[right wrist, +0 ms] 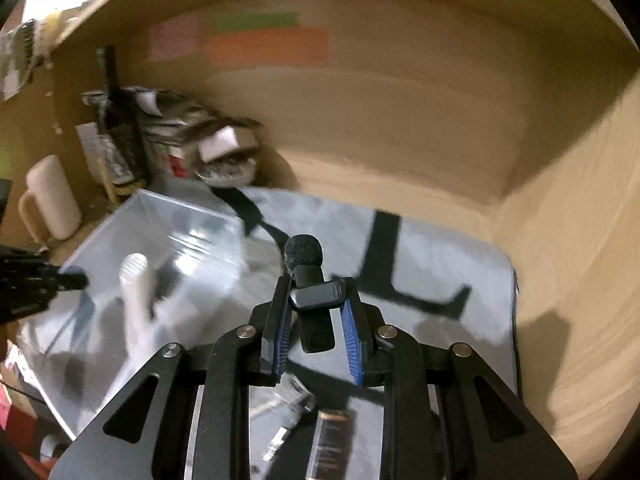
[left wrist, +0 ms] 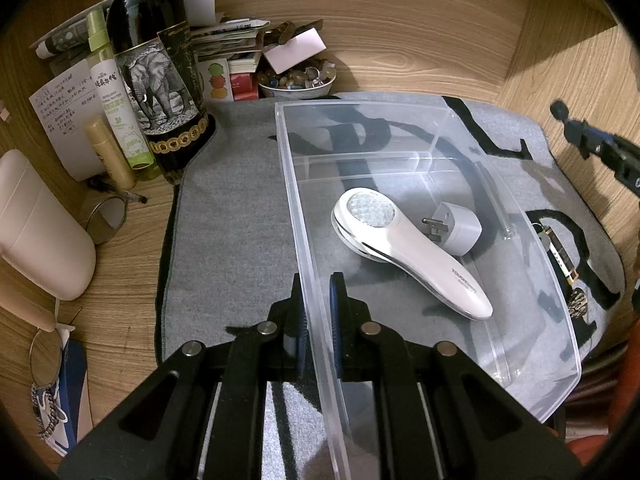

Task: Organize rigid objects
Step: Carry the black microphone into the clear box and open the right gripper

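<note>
A clear plastic bin (left wrist: pixel 400 128) sits on a grey mat. Inside lie a white handheld device (left wrist: pixel 416 248) and a grey plug adapter (left wrist: pixel 460 228). My left gripper (left wrist: pixel 318 304) is shut on the bin's near left wall. My right gripper (right wrist: pixel 316 312) is shut on a small black clip-on microphone (right wrist: pixel 310 280) with a foam tip, held above the mat to the right of the bin (right wrist: pixel 168 232); it also shows at the right edge of the left wrist view (left wrist: pixel 592 140). The right wrist view is motion-blurred.
A dark bottle (left wrist: pixel 156 64), a spray bottle (left wrist: pixel 116 108), papers and a bowl of stones (left wrist: pixel 296 80) crowd the back left. A white mug (left wrist: pixel 36 228) stands at left. A key fob and dark case (left wrist: pixel 560 256) lie right of the bin. Wooden walls enclose the desk.
</note>
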`<state>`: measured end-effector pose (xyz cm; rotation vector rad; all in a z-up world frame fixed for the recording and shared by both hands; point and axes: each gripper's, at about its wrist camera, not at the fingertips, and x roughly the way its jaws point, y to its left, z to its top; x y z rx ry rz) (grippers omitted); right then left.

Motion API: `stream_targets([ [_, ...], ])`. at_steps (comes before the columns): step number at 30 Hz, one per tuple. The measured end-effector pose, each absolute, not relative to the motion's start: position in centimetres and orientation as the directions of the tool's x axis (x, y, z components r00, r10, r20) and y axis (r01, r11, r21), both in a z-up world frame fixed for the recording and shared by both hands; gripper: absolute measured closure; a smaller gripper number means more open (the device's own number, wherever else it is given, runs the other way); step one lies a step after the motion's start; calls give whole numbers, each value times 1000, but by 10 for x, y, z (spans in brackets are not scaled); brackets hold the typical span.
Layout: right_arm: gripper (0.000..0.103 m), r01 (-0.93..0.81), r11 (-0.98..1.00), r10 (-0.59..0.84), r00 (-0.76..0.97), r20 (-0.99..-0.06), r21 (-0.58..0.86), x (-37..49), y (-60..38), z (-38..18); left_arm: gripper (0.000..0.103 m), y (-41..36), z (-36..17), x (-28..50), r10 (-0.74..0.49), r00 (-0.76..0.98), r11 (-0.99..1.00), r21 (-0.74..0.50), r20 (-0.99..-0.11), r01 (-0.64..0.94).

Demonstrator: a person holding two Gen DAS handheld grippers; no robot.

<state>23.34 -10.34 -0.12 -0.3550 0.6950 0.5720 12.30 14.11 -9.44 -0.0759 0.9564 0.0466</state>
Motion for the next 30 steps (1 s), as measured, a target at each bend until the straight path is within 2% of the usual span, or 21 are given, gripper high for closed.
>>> stream_targets([
  [12, 81, -716, 687, 477, 571, -669, -121, 214, -44, 4, 93, 141, -94, 123, 6, 576, 996, -46, -817, -76],
  [30, 81, -817, 568, 414, 392, -821, -104, 217, 25, -55, 93, 136, -94, 126, 5, 580, 996, -47, -814, -74],
])
